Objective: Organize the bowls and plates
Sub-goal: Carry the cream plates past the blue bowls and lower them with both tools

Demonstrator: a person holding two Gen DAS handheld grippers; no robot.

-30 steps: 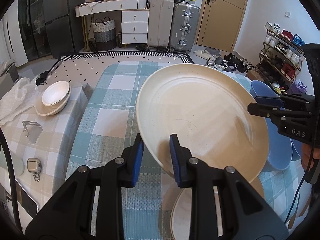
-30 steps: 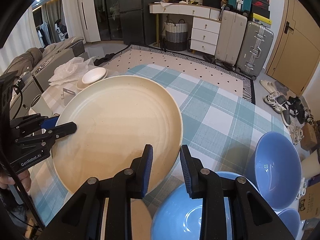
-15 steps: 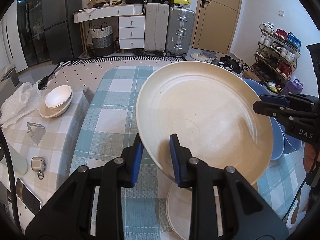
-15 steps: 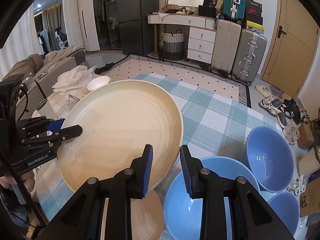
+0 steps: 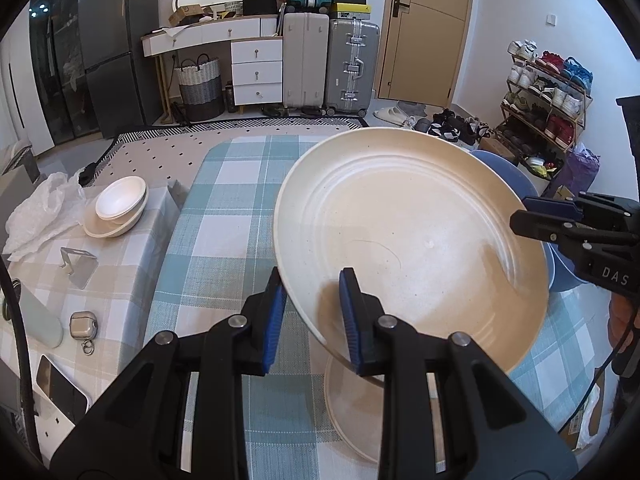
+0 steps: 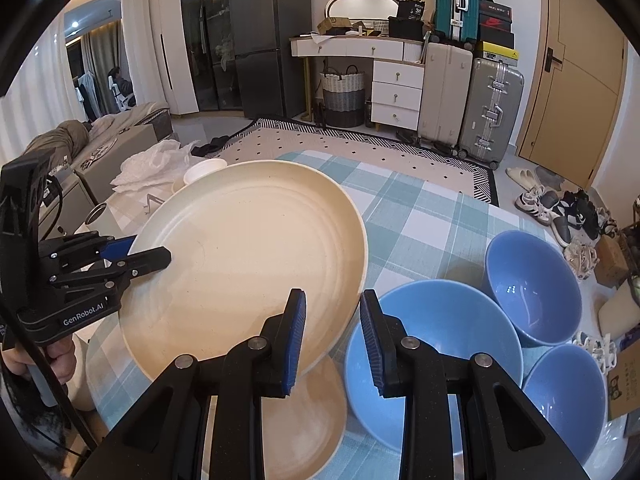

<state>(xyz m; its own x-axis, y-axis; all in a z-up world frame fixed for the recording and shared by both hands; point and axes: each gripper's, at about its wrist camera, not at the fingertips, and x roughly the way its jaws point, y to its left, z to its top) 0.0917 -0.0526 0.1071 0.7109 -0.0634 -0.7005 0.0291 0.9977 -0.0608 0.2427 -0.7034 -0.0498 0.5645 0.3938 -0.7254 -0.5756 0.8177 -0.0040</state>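
Spanning both hand-held grippers: cream plate

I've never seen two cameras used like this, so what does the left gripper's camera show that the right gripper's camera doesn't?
Only the left wrist view shows the stacked white bowls whole on the beige checked side table, along with a small case with a ring and a shoe rack.

Only the right wrist view shows three light blue bowls on the table, and a sofa.

Both show the large cream round plate clamped at opposite rims by the left gripper and right gripper, over another cream plate on the blue checked tablecloth.
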